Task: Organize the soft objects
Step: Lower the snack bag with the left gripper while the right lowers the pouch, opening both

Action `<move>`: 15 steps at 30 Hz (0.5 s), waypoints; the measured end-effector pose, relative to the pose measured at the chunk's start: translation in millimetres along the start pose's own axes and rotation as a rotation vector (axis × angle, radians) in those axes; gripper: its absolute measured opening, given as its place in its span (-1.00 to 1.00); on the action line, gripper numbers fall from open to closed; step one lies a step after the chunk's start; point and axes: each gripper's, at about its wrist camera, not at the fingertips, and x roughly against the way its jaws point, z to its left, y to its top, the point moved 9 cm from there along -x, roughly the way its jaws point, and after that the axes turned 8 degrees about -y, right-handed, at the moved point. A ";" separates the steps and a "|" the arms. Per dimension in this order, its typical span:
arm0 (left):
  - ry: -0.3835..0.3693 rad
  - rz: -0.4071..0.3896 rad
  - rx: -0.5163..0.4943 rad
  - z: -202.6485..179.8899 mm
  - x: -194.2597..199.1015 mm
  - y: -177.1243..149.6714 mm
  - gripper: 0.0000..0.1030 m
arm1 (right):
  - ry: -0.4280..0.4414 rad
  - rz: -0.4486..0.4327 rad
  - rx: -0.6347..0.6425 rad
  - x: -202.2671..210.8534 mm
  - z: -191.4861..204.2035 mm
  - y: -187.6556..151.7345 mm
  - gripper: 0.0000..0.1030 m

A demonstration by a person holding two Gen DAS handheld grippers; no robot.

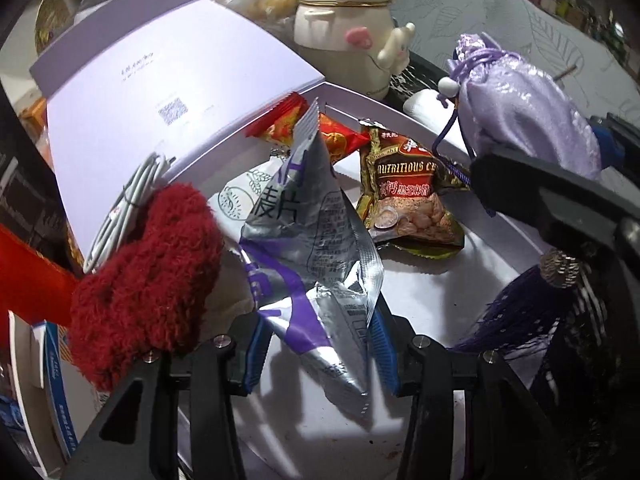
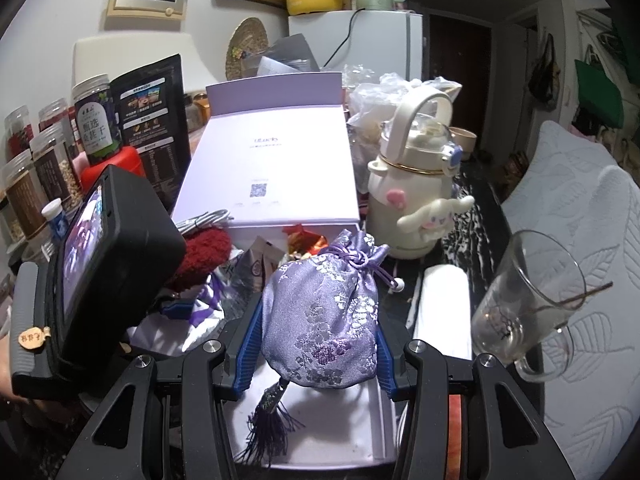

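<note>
My left gripper [image 1: 320,356] is shut on a silver and purple snack packet [image 1: 316,264], held just above the floor of an open white box [image 1: 440,300]. In the box lie a brown cereal packet [image 1: 404,196], red candy wrappers [image 1: 288,120] and a red fuzzy soft item [image 1: 148,280] at its left edge. My right gripper [image 2: 320,344] is shut on a lilac brocade pouch [image 2: 324,320] over the near end of the box [image 2: 360,420]. The pouch's dark purple tassel [image 2: 272,420] hangs down. The pouch [image 1: 528,120] also shows at the upper right of the left wrist view.
The box lid [image 2: 272,168] stands open behind, with a white cable [image 1: 128,204] beside the red item. A cream cartoon bottle [image 2: 416,200] and a glass mug [image 2: 524,300] stand to the right. Jars and a black pouch bag [image 2: 156,128] crowd the left.
</note>
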 end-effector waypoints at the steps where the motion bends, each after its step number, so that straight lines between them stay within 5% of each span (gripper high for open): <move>1: -0.009 -0.006 0.005 2.6 0.8 0.2 -0.11 | 0.001 0.000 0.008 -0.9 1.3 1.7 -0.08; 15: 0.002 -0.183 0.027 32.9 34.6 9.4 0.00 | 0.035 -0.011 0.043 -15.8 14.2 26.5 -0.07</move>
